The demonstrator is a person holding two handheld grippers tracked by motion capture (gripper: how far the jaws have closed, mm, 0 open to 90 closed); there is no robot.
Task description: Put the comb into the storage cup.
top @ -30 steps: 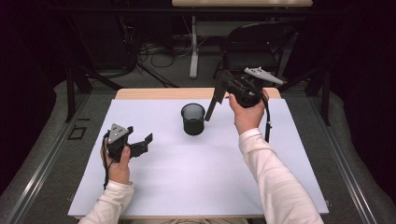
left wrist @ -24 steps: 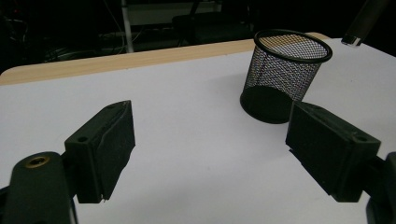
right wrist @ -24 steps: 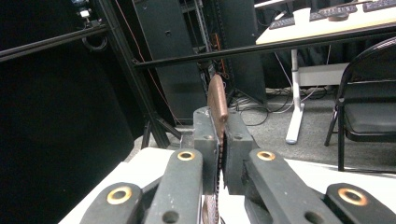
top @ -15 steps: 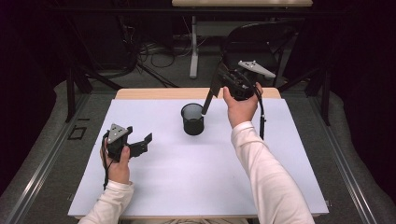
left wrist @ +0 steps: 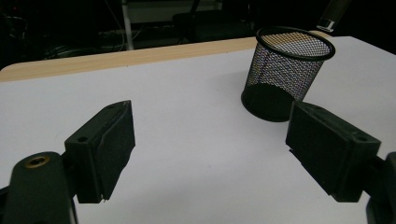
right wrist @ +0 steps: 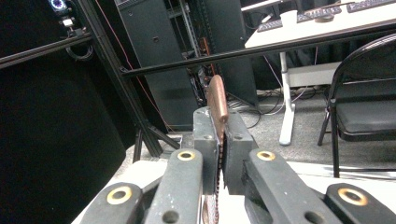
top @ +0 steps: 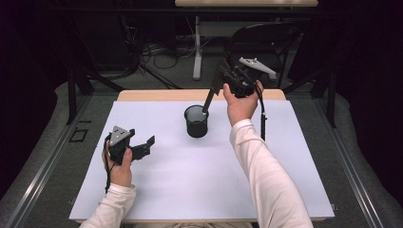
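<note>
Right gripper (top: 216, 88) clamped on a dark pen (top: 207, 102) over the mesh cup (top: 196, 121) near the desk's far edge; left gripper (top: 142, 147) wide, nothing between, near left edge.

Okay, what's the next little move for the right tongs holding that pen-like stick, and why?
Probably lower it straight down: the right tongs are shut on the stick, whose lower tip hangs at the mesh cup's rim, not yet inside. The left tongs rest open, well clear.

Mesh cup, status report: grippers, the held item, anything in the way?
Right gripper shut on dark pen-like stick, tip over mesh cup rim. Left gripper open, empty, low over the white table. Nothing blocking the cup.
</note>
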